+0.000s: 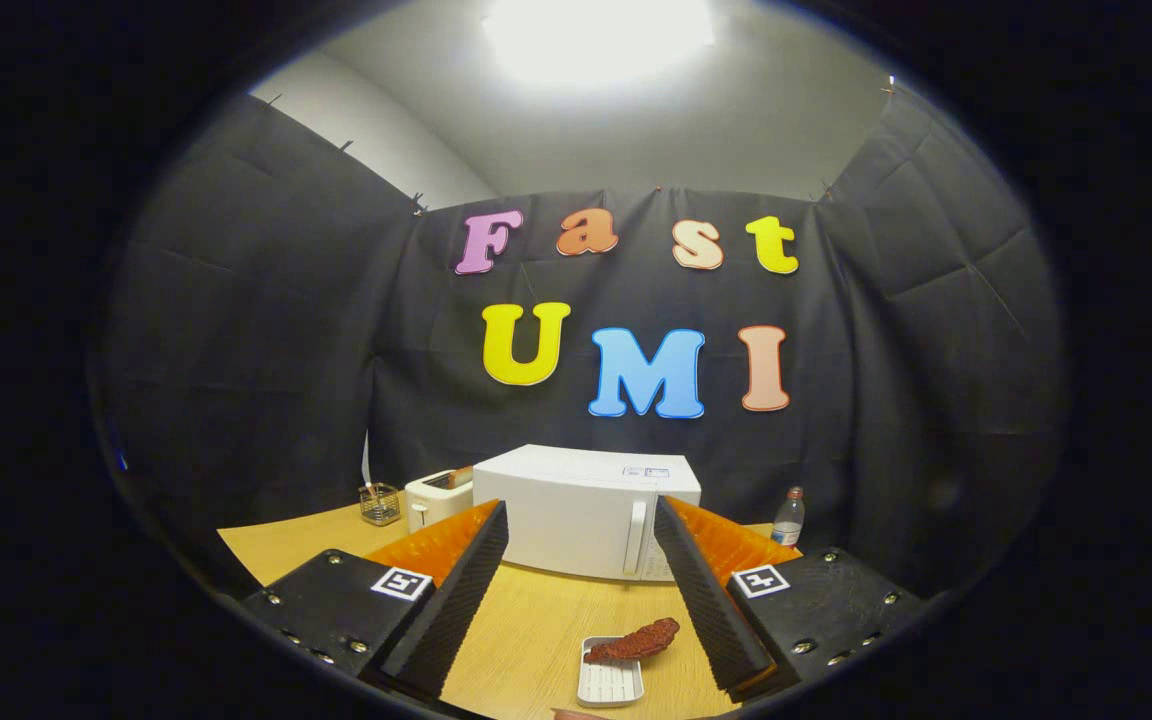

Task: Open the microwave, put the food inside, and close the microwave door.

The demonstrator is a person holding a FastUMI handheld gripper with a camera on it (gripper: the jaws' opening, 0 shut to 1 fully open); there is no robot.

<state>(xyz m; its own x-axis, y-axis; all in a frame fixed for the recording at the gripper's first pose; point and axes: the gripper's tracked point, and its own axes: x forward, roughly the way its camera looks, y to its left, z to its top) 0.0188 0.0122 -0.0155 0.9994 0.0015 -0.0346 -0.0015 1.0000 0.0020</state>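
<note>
Ahead, microwave (576,515) closed; hand-held gripper (581,520) fingers spread, food (636,641) between.

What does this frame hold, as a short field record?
gripper: open, holding nothing
microwave: white, door shut, on table beyond the fingers
food: brown piece on a white tray, between the fingers
toaster: beside microwave, far side from handle
bottle: on handle side
table: wood
task stage: not started
</note>
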